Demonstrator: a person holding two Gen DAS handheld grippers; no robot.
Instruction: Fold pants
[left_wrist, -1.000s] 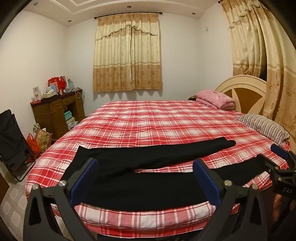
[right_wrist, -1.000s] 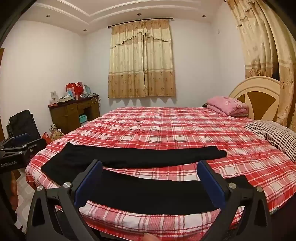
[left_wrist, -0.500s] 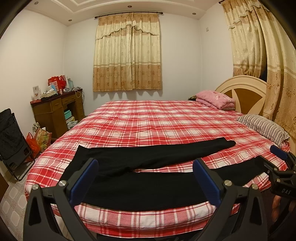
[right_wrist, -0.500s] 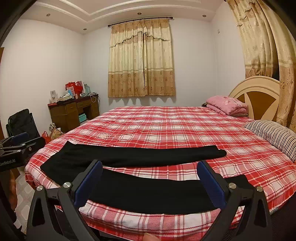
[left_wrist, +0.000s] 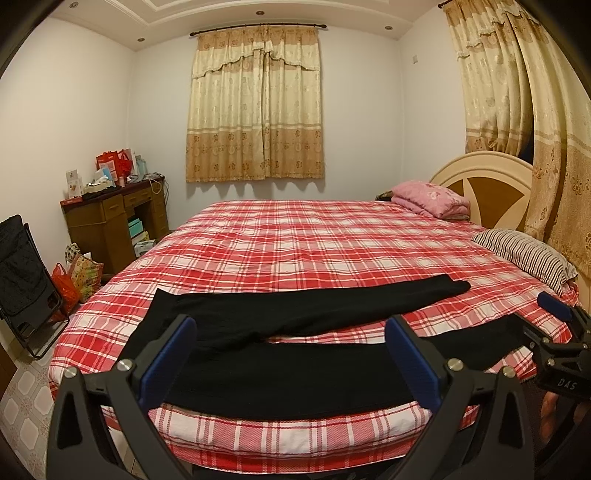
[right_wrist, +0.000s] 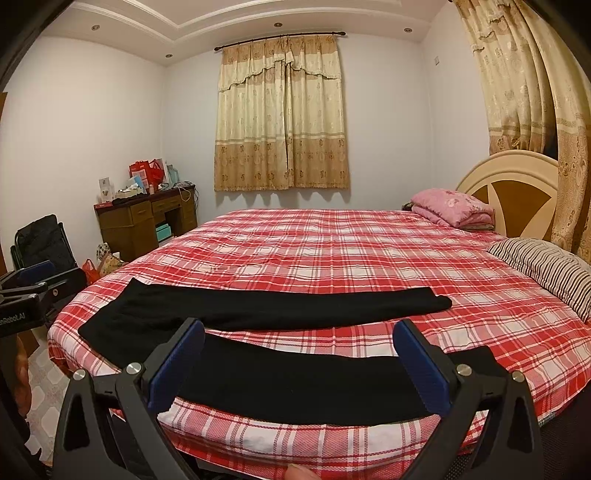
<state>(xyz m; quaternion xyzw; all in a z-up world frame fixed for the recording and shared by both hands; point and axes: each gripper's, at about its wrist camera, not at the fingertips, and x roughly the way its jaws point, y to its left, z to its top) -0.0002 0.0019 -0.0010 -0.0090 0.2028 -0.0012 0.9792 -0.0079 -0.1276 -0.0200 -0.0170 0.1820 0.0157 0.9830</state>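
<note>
Left claw (left_wrist: 291, 354): blue-padded jaws standing wide apart, holding nothing, hovering at the lower centre of its own frame over the near edge of the bed (left_wrist: 332, 236).

Right claw (right_wrist: 295, 360): likewise gaping and empty, sitting low in its frame; it is also showing at the right edge of the left view, near the cuff end of the nearer leg.

Pants (left_wrist: 295, 365): black, lying flat on the red plaid bedcover along the near edge, waist toward the left of frame, legs splaying to the right in a narrow V. The farther leg (left_wrist: 332, 299) is running up to centre right; the nearer leg is crossing behind both claws.

Handling, as judged: thin knit fabric, looking light, limp and stretchy, not fragile; likely draping and sagging when lifted, perhaps clinging to the cover. Single-layer pinches could be leaving the under-layer behind.

Suggested holds: left claw at the waistband edge, right claw at a cuff, pinching both layers, then bringing one leg over the other.

Striped pillow (left_wrist: 524, 254): lying at right, well apart.
</note>
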